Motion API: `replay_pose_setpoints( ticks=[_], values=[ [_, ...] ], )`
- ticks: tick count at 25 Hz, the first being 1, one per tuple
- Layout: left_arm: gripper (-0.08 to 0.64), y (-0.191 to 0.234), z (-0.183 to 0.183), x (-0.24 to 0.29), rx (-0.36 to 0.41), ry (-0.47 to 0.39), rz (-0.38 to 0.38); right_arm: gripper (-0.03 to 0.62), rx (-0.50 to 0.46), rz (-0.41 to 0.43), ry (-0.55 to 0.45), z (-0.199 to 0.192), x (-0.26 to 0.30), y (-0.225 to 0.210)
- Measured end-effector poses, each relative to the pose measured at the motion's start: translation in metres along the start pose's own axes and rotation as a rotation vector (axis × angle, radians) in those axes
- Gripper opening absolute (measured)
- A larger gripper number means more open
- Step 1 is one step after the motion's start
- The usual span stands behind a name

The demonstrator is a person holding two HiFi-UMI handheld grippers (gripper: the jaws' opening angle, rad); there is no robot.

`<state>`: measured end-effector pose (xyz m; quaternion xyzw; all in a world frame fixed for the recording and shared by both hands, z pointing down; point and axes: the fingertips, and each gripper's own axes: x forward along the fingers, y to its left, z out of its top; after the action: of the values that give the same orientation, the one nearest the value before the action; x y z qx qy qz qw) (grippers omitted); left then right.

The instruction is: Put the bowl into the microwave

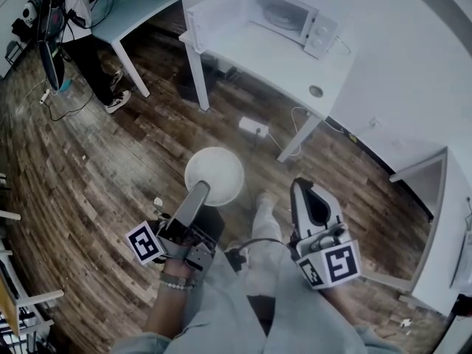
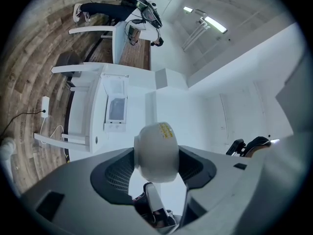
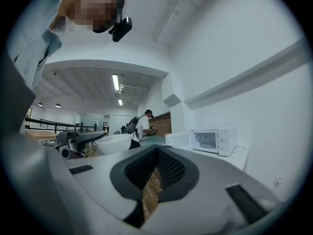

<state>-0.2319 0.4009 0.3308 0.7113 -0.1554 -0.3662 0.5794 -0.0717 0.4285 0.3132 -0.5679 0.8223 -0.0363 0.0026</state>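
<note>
A white bowl (image 1: pixel 214 175) hangs in the air over the wooden floor, with my left gripper (image 1: pixel 203 192) shut on its rim. In the left gripper view the bowl (image 2: pixel 156 148) fills the gap between the dark pads. The white microwave (image 1: pixel 284 13) stands on a white table (image 1: pixel 273 57) ahead, its door swung open to the left. It also shows small in the left gripper view (image 2: pixel 116 106) and beside the jaws in the right gripper view (image 3: pixel 211 141). My right gripper (image 1: pixel 302 190) is held to the bowl's right, shut and empty (image 3: pixel 155 173).
A small round object (image 1: pixel 316 91) lies near the table's front corner. A white power strip (image 1: pixel 253 127) with a cable sits on the floor under the table. A second desk (image 1: pixel 140 2) stands at the upper left with a person (image 1: pixel 96 57) beside it. White walls enclose the right side.
</note>
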Motion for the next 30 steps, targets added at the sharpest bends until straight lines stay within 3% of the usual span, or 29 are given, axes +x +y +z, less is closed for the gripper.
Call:
replay_pose_setpoints(
  ticks=[12,30],
  values=[
    [0.252,0.018,0.032,0.041,0.02,-0.066,0.019,0.003,0.004,0.074,-0.013,0.002,0.065,-0.034],
    [0.252,0.047,0.076,0.163,0.073,-0.185,0.009,0.003,0.006,0.198,0.009,0.016,0.178,-0.144]
  ],
)
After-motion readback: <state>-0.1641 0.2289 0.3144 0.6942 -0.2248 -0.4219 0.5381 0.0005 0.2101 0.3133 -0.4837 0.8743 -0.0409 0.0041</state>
